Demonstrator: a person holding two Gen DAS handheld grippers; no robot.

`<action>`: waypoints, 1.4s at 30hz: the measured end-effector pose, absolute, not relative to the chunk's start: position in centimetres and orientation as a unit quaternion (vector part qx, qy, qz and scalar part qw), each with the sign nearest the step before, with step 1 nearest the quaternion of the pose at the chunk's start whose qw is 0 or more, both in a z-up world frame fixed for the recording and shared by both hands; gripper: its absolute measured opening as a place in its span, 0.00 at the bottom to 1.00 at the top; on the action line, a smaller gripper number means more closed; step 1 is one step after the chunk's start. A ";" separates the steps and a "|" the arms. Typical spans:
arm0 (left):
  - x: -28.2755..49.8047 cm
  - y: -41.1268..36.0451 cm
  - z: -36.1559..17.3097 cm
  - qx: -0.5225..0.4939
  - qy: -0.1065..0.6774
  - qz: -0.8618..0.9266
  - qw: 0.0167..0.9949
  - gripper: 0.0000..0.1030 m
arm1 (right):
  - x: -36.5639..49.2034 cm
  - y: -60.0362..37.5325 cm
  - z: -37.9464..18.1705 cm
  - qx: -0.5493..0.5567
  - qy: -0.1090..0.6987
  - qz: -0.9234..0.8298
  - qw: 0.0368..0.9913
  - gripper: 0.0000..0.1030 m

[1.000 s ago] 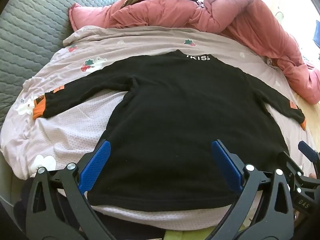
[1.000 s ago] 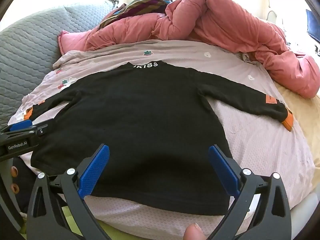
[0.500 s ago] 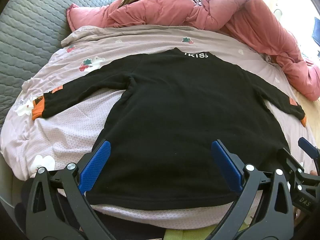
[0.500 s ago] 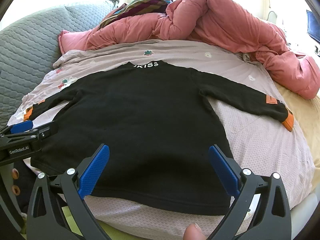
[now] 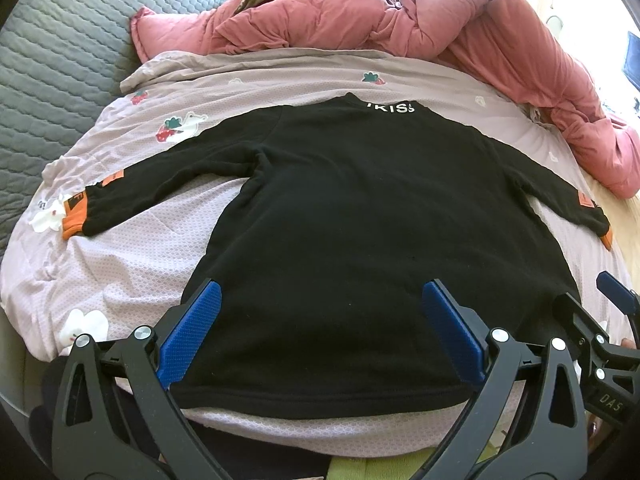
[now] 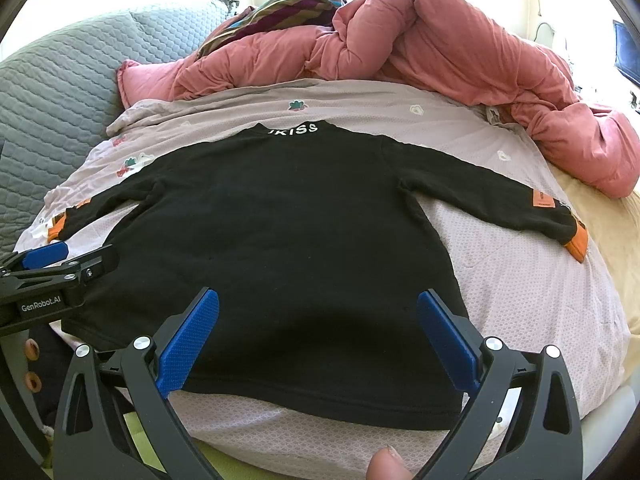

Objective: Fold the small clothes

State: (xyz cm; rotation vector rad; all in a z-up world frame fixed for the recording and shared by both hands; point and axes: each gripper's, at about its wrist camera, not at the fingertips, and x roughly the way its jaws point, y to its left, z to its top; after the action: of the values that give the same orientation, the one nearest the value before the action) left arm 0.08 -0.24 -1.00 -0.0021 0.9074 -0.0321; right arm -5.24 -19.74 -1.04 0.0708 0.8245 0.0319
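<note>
Black long-sleeved top (image 5: 360,232) (image 6: 288,232) lies flat on the pale pink bedsheet (image 5: 120,264) (image 6: 520,272), both sleeves spread out to the sides, orange cuffs at the sleeve ends, collar with white lettering at the far edge and hem at the near edge. Left hand-held gripper (image 5: 320,328): blue fingers wide apart, poised over the top's hem near its left corner, holding nothing; right hand-held gripper (image 6: 316,332): fingers likewise wide apart over the hem near its right corner, holding nothing. Beyond the top's collar, a crumpled pink duvet (image 5: 440,28) (image 6: 440,48) is heaped on the bed.
</note>
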 end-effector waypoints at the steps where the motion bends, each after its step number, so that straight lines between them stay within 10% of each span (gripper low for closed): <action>1: 0.1 -0.2 -1.0 -0.001 0.438 -0.016 0.899 0.92 | -5.2 -19.7 -1.1 0.034 0.400 0.015 0.916 0.96; 42: 0.9 -1.1 -1.4 0.009 0.447 -0.020 0.894 0.92 | -4.5 -22.2 -1.3 0.067 0.401 -0.013 0.914 0.96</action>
State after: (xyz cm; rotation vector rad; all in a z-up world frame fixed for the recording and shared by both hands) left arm 0.88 -1.11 -1.36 0.0184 0.9261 -0.0416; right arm -4.49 -22.23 -1.28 0.1383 0.8250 -0.0260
